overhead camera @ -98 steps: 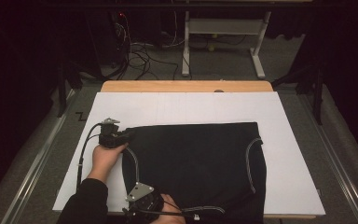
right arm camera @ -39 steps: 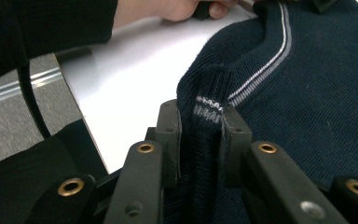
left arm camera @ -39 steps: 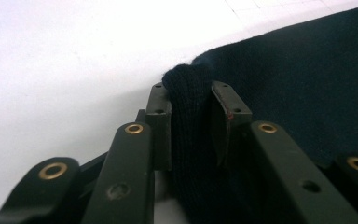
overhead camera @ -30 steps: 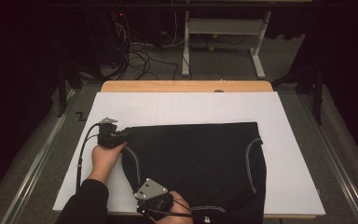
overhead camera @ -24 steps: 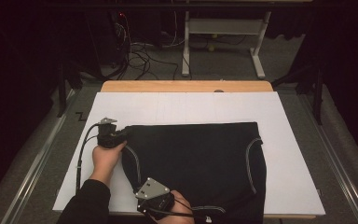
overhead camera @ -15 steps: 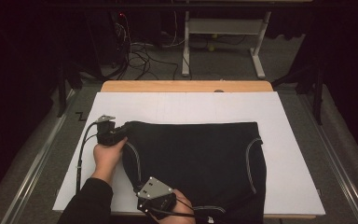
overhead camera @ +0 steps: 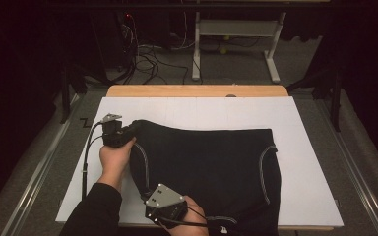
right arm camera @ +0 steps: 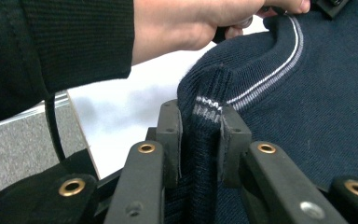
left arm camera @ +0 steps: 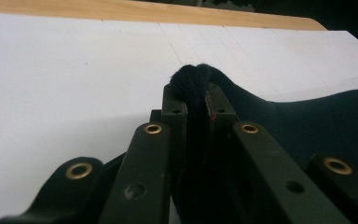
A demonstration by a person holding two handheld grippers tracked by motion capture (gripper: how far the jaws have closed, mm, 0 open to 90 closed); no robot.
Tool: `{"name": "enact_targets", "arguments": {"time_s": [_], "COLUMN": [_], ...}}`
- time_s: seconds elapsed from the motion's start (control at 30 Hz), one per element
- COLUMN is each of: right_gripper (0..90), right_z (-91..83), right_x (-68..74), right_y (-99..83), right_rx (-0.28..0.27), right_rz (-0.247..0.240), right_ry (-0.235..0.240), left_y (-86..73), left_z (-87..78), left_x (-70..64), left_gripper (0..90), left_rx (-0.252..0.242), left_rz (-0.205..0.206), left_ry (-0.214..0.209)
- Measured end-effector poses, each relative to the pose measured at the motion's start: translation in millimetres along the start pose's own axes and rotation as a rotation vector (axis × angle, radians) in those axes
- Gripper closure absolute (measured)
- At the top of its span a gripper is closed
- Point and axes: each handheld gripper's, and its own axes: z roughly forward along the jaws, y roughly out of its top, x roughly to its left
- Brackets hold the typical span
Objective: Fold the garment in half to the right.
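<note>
Clamped on a bunched fold at the far left corner of the dark knit garment [overhead camera: 206, 162], the left gripper [left arm camera: 196, 100] held only a small nub of cloth, which I judged could slip free under a pull. Nearer the white sheet's [overhead camera: 305, 196] front edge, the right gripper [right arm camera: 200, 123] pinched the striped trim; uneven tugging might have dragged the garment askew.

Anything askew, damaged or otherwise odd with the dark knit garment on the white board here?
Nothing damaged. The dark knit garment hangs over the white board's near edge, and each hand-held gripper, left and right, pinches a bunched fold along its striped left edge.
</note>
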Motion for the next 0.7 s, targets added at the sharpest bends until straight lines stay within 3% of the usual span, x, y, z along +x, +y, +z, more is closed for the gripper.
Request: {"name": "enact_targets", "arguments": {"time_s": [0.3, 0.6, 0.7], "right_gripper": [75.1, 75.2, 75.3], "right_z": [-8.0, -8.0, -5.8], "right_x": [-3.9, 1.6, 1.4], "right_y": [5.1, 9.6, 11.2], "right_rx": [-0.031, -0.041, -0.041], "right_rz": [-0.015, -0.035, -0.035], "right_ry": [-0.013, -0.016, -0.010], "left_y": [4.1, 7.9, 8.7], "left_z": [-2.4, -10.2, -10.6], "left_x": [-3.0, -3.0, 0.4], "left_gripper": [78.1, 78.2, 78.2], "left_rx": [-0.014, -0.020, -0.020], "left_rz": [0.002, 0.025, 0.011], "left_ry": [0.015, 0.024, 0.019]}}
